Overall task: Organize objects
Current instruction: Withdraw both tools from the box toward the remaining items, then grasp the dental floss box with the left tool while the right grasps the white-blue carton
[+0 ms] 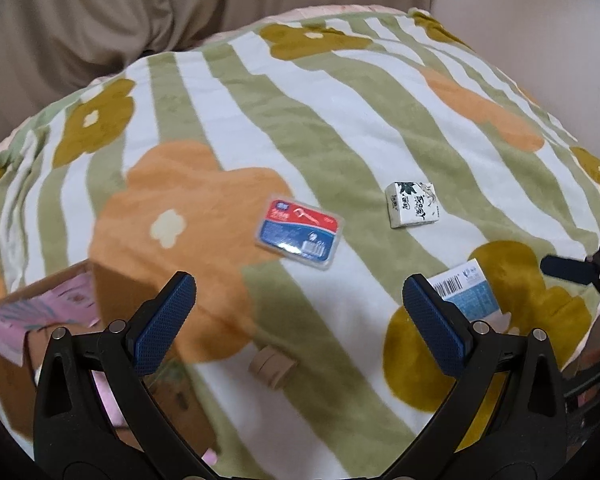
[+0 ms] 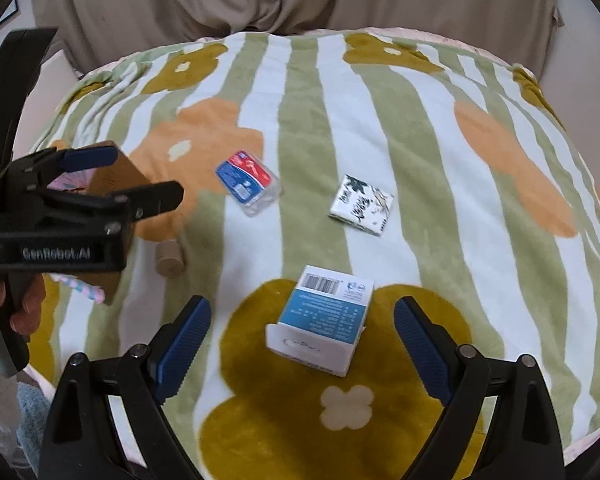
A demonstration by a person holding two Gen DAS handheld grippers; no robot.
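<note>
Left wrist view: the left tongs (image 1: pixel 299 322) stand wide open with nothing between the pads, hanging over the striped green-and-white fleece blanket with orange and ochre flowers (image 1: pixel 340 128) that covers the surface. A small tan cylinder, like a stubby roll (image 1: pixel 271 366), lies below the gap; the flat red-and-blue plastic floss-pick packet (image 1: pixel 300 234) and the white tissue pack with dark leaf print (image 1: pixel 411 205) lie farther on, well apart. An open brown cardboard box with pink items inside (image 1: pixel 40 320) sits just beside the left finger; risk, as a judgement: that finger may clip the box wall or flap on descent. Soft fleece could also bunch under a pad and drag the roll. Right wrist view: the right tongs (image 2: pixel 302 346) are also spread wide and empty, straddling a white-and-blue carton with a barcode (image 2: pixel 322 320) without touching it. The carton's near flap looks open, so a squeeze may crush it or let contents slip; this cannot be confirmed. The left tongs and the hand (image 2: pixel 16 300) holding them crowd the left side near the box, so the two tools may collide if both go boxward together. Open room lies ahead and to the right; the blanket's edge drops away close below the carton and at far right.
</note>
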